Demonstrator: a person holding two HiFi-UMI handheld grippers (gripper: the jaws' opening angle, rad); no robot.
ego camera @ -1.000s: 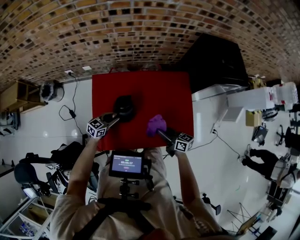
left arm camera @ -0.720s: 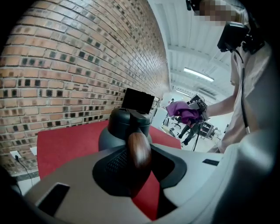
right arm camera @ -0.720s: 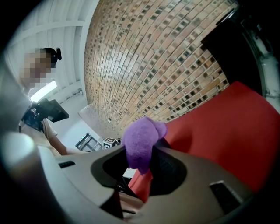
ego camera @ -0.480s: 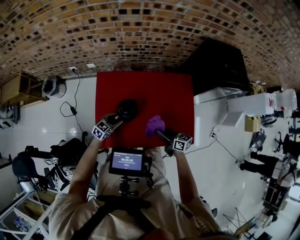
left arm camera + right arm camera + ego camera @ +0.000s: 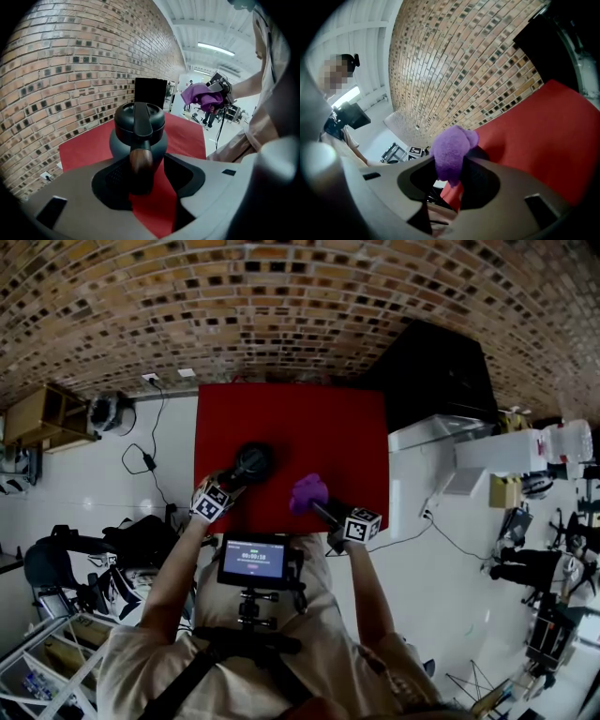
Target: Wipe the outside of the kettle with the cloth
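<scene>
A dark kettle stands on the red table. In the left gripper view the kettle points its wood-tipped handle back between my left gripper's jaws. Those jaws have just been opening: the handle lies close to the left pad, and red cloth shows in the gap beside the right one. In the head view the left gripper sits at the kettle's near left side. My right gripper is shut on a bunched purple cloth to the right of the kettle. The cloth bulges out above the right gripper's jaws.
A brick wall runs behind the table. A large black box stands off the table's right edge. A small monitor hangs on the person's chest rig at the near edge. Cables and a bicycle lie on the white floor at the left.
My left gripper has slid a little to the right and lower beside the kettle, turning as it went. The right gripper and its cloth have sunk slightly.
</scene>
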